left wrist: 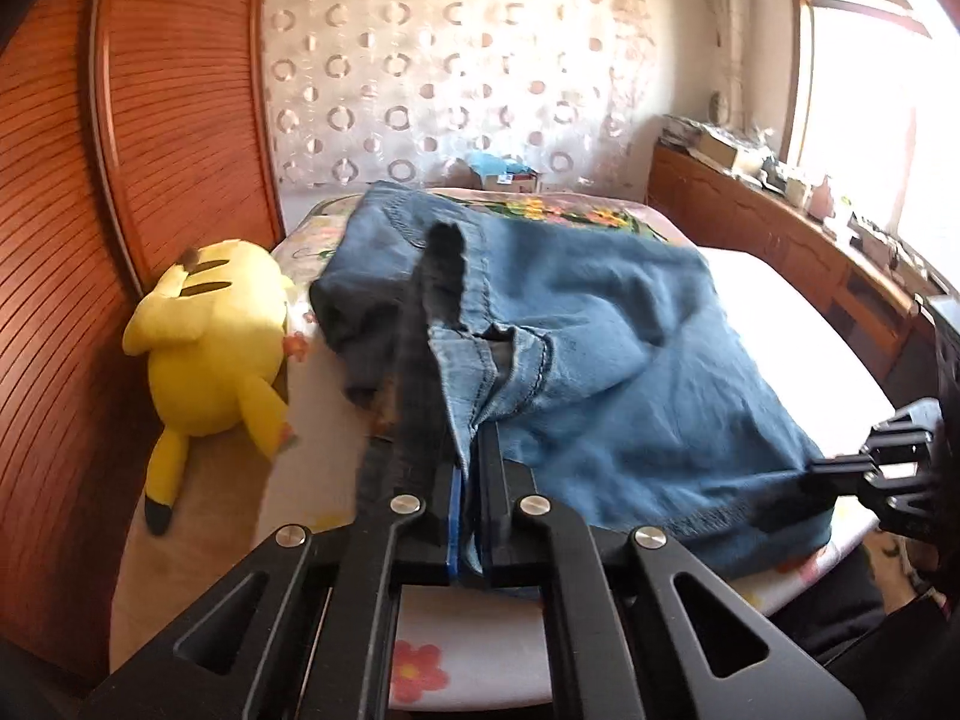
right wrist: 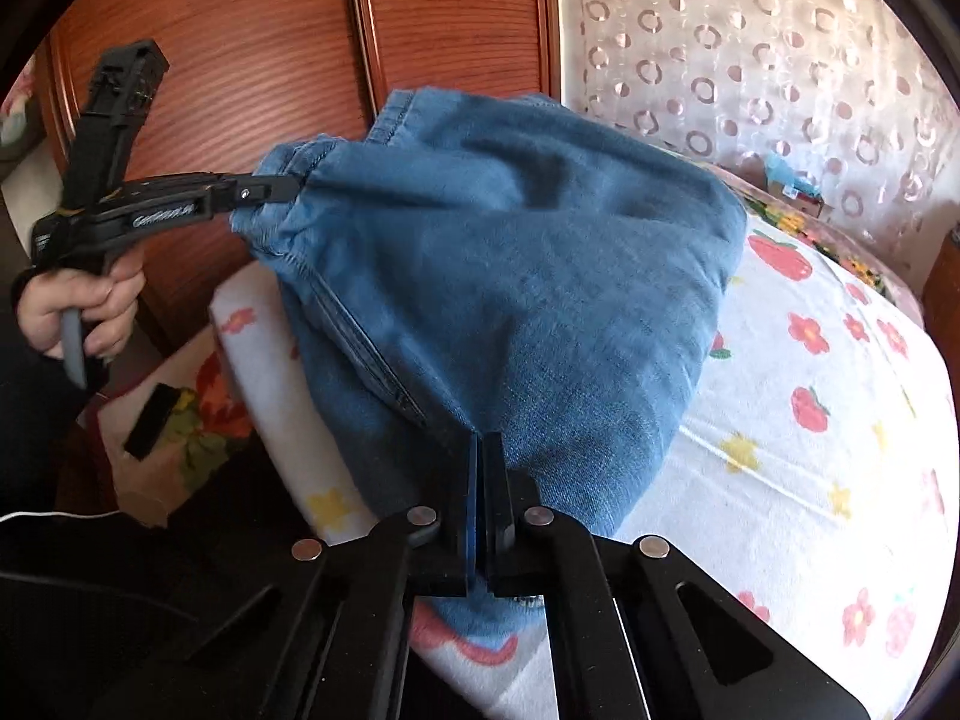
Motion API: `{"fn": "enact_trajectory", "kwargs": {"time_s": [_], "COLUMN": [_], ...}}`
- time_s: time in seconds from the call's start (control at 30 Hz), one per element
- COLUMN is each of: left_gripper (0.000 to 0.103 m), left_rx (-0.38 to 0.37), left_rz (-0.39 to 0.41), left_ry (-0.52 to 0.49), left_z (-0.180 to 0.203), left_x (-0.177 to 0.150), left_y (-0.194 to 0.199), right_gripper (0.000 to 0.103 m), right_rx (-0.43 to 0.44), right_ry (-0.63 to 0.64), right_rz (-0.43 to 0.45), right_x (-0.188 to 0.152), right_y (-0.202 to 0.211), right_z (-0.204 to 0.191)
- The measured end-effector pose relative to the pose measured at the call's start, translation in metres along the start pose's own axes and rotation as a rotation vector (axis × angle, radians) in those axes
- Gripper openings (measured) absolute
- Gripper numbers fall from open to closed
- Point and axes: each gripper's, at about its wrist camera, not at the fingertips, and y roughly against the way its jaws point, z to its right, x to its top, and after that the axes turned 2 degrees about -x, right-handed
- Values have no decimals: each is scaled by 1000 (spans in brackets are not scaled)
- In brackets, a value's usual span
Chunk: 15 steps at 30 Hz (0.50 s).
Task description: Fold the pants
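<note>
The blue denim pants [left wrist: 612,354] lie bunched over the near end of the bed, lifted at their near edge. My left gripper [left wrist: 471,468] is shut on a fold of the pants near the waistband, with a dark strap [left wrist: 432,312] draped over its left finger. My right gripper [right wrist: 480,480] is shut on the other near corner of the pants [right wrist: 516,276]. In the right wrist view the left gripper [right wrist: 282,186] grips the gathered waistband at upper left. In the left wrist view the right gripper [left wrist: 840,468] shows at the right edge.
A yellow plush toy [left wrist: 210,348] lies on the bed's left side against the wooden wardrobe [left wrist: 78,276]. The flowered bed sheet [right wrist: 810,420] spreads to the right. A cluttered wooden counter [left wrist: 780,204] runs under the window. A black object [right wrist: 150,420] lies at lower left.
</note>
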Motion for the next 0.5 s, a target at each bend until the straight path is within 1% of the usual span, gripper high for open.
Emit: {"fn": "enact_trajectory", "kwargs": {"time_s": [0.13, 0.33, 0.4, 0.47, 0.5], "left_gripper": [6, 6, 6, 11, 16], "left_rx": [12, 9, 8, 4, 7], "left_rz": [-13, -75, -88, -85, -79], "left_ry": [0, 23, 27, 33, 34], "left_z": [-5, -10, -10, -11, -12], "left_x": [-2, -14, -16, -16, -15], "left_y": [0, -18, -22, -20, -18], "right_gripper": [1, 1, 1, 1, 1], "right_rx": [29, 7, 24, 14, 9], "right_ry": [-32, -59, -80, -78, -75], "right_rz": [21, -4, 0, 0, 1], "right_x": [-7, -23, -24, -24, -24], "right_y": [22, 23, 24, 26, 28], "right_z": [8, 19, 21, 21, 20]}}
